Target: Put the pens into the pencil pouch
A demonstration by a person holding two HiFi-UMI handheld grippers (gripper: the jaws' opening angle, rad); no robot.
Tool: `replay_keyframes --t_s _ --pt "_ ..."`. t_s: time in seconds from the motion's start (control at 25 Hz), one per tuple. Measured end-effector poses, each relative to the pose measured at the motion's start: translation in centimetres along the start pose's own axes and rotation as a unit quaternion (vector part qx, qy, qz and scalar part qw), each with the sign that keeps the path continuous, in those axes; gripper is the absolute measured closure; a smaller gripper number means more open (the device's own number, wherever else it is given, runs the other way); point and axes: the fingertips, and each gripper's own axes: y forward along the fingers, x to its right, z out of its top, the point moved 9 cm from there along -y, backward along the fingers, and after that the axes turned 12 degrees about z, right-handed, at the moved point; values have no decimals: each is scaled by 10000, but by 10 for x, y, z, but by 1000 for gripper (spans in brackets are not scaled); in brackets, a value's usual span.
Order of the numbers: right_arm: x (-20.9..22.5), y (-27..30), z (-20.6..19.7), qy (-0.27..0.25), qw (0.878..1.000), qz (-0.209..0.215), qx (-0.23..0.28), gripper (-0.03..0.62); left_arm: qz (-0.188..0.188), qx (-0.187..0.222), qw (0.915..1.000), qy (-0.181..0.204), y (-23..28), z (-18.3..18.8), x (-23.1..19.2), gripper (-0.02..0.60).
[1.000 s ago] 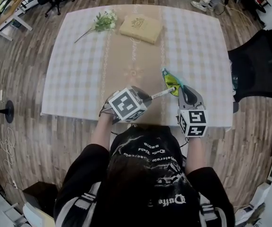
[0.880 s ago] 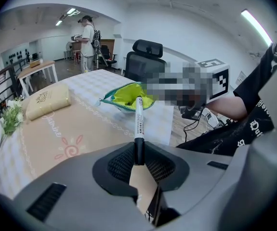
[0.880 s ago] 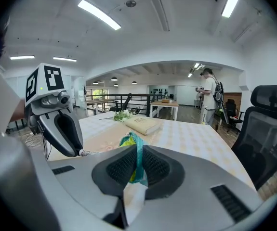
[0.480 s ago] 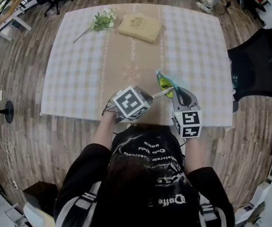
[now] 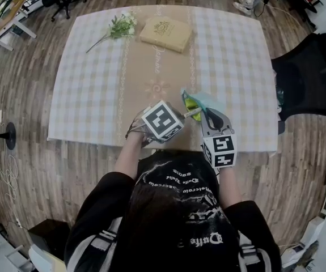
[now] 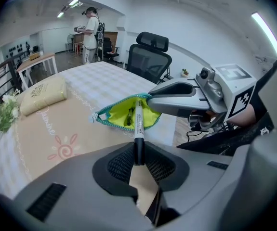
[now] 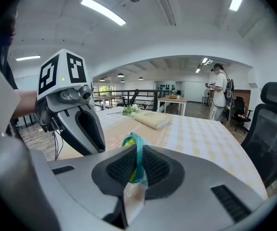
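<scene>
A white marker pen [image 6: 138,124] with a black end is clamped in my left gripper [image 6: 138,159], which is shut on it. Its far end reaches into the open mouth of the teal pencil pouch [image 6: 110,114] with yellow-green lining. Another pen [image 6: 129,115] lies inside the pouch. My right gripper [image 7: 137,170] is shut on the pouch's teal edge [image 7: 137,150] and holds it up off the table. In the head view the pouch [image 5: 192,101] hangs between the left gripper [image 5: 181,118] and the right gripper [image 5: 206,115], near the table's front edge.
The checked tablecloth table [image 5: 94,84] carries a cream book-like pad [image 5: 166,33] and a flower sprig [image 5: 117,26] at the far side. A black office chair [image 5: 310,78] stands to the right. A person [image 6: 91,32] stands far off in the room.
Both grippers have drifted left and slightly nearer in the head view, carrying pouch and pen with them. The pen's end now sits closer into the pouch mouth.
</scene>
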Motion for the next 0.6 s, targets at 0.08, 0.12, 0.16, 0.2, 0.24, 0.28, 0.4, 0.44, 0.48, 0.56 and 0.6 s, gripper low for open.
replay_keyframes --t_s 0.08,0.12,0.16,0.2,0.24,0.28,0.4,0.44,0.48,0.56,0.6 --pt "-3 2 0 -3 10000 78 -15 551 21 -54 10000 6 3 2 -1 502" --pt "-5 3 -1 -10 9999 116 -22 551 34 -82 10000 6 4 3 -1 502" --pt "-6 5 -1 -15 9999 154 -27 551 42 -106 9999 1 5 4 -1 502" --pt "-7 6 -1 -21 9998 193 -31 551 47 -124 9999 -9 7 5 -1 502" --pt "-9 6 -1 -28 9997 230 -32 551 51 -140 9999 -24 8 5 -1 502" --pt "-10 7 -1 -37 9996 266 -31 551 55 -156 9999 -45 9 6 -2 502" --pt "-13 8 0 -56 9994 353 -20 551 77 -182 9997 -158 12 7 -4 502" --pt "-13 8 0 -60 9993 378 -19 551 80 -182 9996 -209 13 7 -5 502" --pt "-14 9 -1 -66 9992 405 -19 551 78 -176 9995 -258 14 7 -5 502" --pt "-17 10 0 -81 9989 456 -18 551 80 -154 9992 -354 15 8 -7 502" --pt "-17 10 0 -88 9988 479 -18 551 86 -144 9990 -403 16 9 -8 502"
